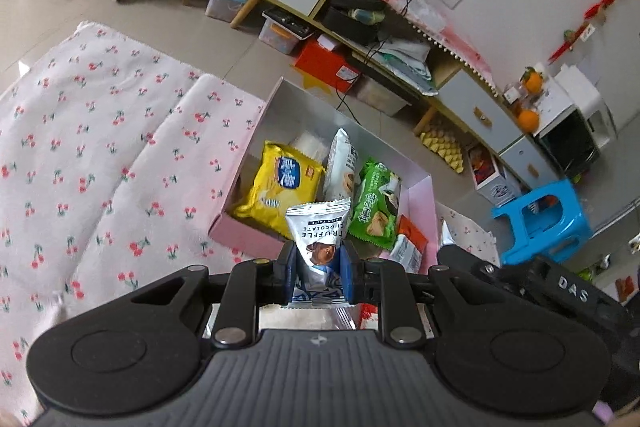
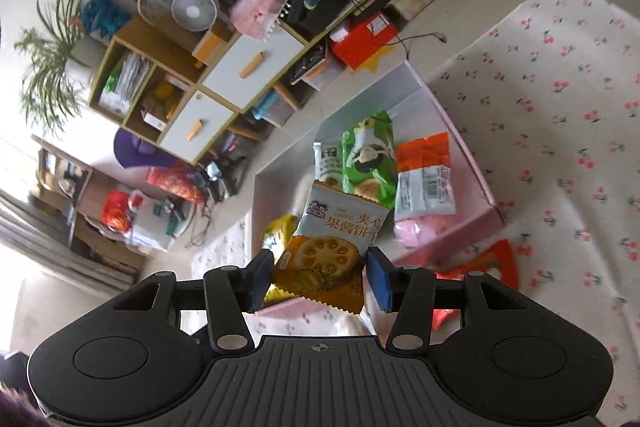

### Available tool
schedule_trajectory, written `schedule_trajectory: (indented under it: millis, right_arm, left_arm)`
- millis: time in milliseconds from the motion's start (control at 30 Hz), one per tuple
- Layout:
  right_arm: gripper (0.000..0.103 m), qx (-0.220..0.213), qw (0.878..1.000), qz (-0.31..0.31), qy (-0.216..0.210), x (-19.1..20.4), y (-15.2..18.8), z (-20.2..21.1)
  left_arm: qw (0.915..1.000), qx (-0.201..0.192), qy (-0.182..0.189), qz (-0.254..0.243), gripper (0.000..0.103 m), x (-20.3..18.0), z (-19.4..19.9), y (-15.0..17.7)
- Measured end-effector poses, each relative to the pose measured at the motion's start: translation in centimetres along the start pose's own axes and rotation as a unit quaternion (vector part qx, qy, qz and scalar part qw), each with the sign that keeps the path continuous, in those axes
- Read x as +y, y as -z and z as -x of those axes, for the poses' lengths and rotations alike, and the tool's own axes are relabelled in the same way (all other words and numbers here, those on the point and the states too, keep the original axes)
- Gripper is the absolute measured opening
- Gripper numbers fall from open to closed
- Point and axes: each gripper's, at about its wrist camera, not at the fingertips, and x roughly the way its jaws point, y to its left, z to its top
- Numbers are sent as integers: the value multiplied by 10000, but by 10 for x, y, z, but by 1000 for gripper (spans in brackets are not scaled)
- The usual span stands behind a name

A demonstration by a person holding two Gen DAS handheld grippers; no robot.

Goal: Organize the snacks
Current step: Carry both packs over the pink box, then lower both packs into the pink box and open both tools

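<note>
Left gripper [image 1: 319, 269] hides truffle packet's [image 1: 320, 231] lower half.

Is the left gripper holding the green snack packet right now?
No, the left gripper is shut on a white truffle chocolate packet, while the green packet lies in the pink box.
</note>
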Motion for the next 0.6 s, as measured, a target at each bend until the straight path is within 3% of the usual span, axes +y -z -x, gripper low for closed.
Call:
schedule_trajectory:
  millis: [233,367,600]
  right_arm:
    - [50,400,9992,-17,48,-5,-19,-31]
    - [50,730,9964,217,382,-8,-16,-48]
    - [53,757,9956,360,418,-9,-21,-55]
  left_arm:
    - [9991,85,-126,-403,20,-9,-17,-22]
    - [9977,70,-276,-608,20,-13,-28,-36]
    - [9956,-16,-507,-787,20,-18,-51,-61]
